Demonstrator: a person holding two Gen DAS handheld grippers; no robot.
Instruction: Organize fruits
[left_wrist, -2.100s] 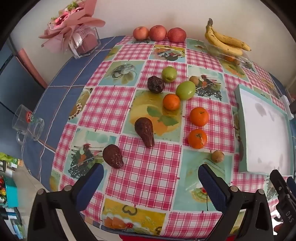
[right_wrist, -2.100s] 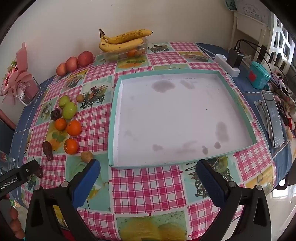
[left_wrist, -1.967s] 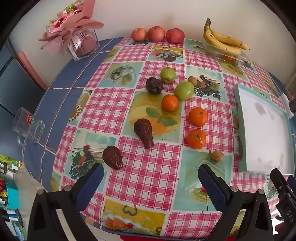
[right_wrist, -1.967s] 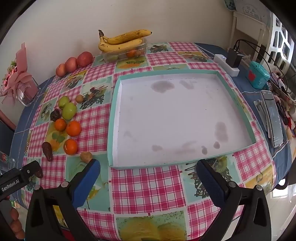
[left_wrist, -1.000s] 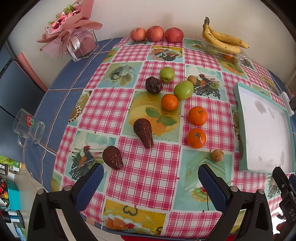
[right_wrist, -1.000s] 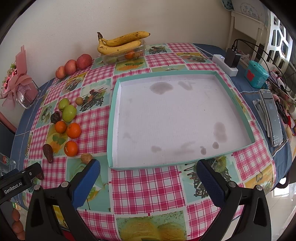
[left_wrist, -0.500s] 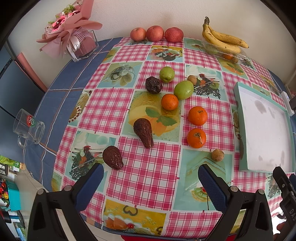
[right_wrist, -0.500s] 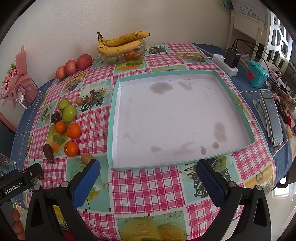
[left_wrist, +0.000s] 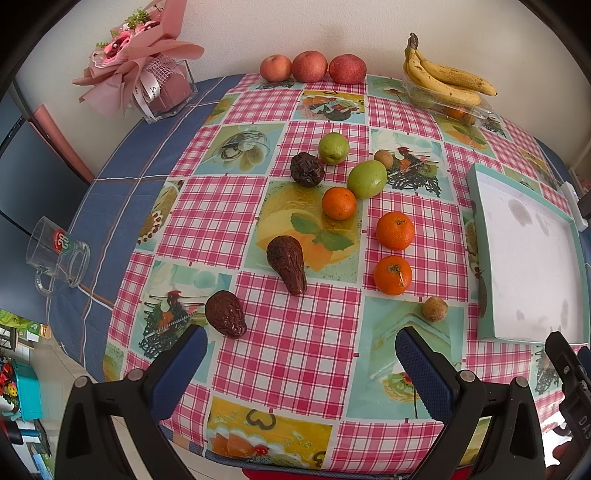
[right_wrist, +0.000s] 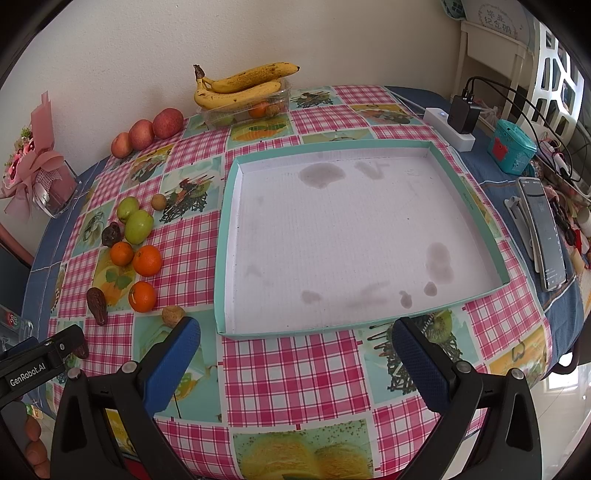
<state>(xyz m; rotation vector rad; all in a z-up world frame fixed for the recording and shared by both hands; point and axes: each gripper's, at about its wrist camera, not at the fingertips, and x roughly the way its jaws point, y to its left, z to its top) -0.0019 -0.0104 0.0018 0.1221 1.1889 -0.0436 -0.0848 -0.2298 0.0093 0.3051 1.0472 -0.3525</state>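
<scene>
Loose fruit lies on the checked tablecloth: three oranges (left_wrist: 392, 275), two green fruits (left_wrist: 366, 178), three dark wrinkled avocados (left_wrist: 287, 263), two small brown fruits (left_wrist: 435, 308). The same cluster shows in the right wrist view (right_wrist: 142, 296). A shallow teal-rimmed white tray (right_wrist: 225, 236) stands empty to their right; it also shows in the left wrist view (left_wrist: 480, 258). My left gripper (left_wrist: 299, 363) is open and empty above the near table edge. My right gripper (right_wrist: 295, 354) is open and empty in front of the tray.
Three red apples (left_wrist: 310, 66) and bananas (left_wrist: 443, 79) on a clear plastic box sit at the back by the wall. A pink bouquet in a glass vase (left_wrist: 155, 85) and a glass mug (left_wrist: 55, 254) stand left. A power strip (right_wrist: 448, 133), teal tin and phone (right_wrist: 543, 236) lie right.
Both views have shifted only slightly; the fruit and tray have not moved, and both grippers stay open.
</scene>
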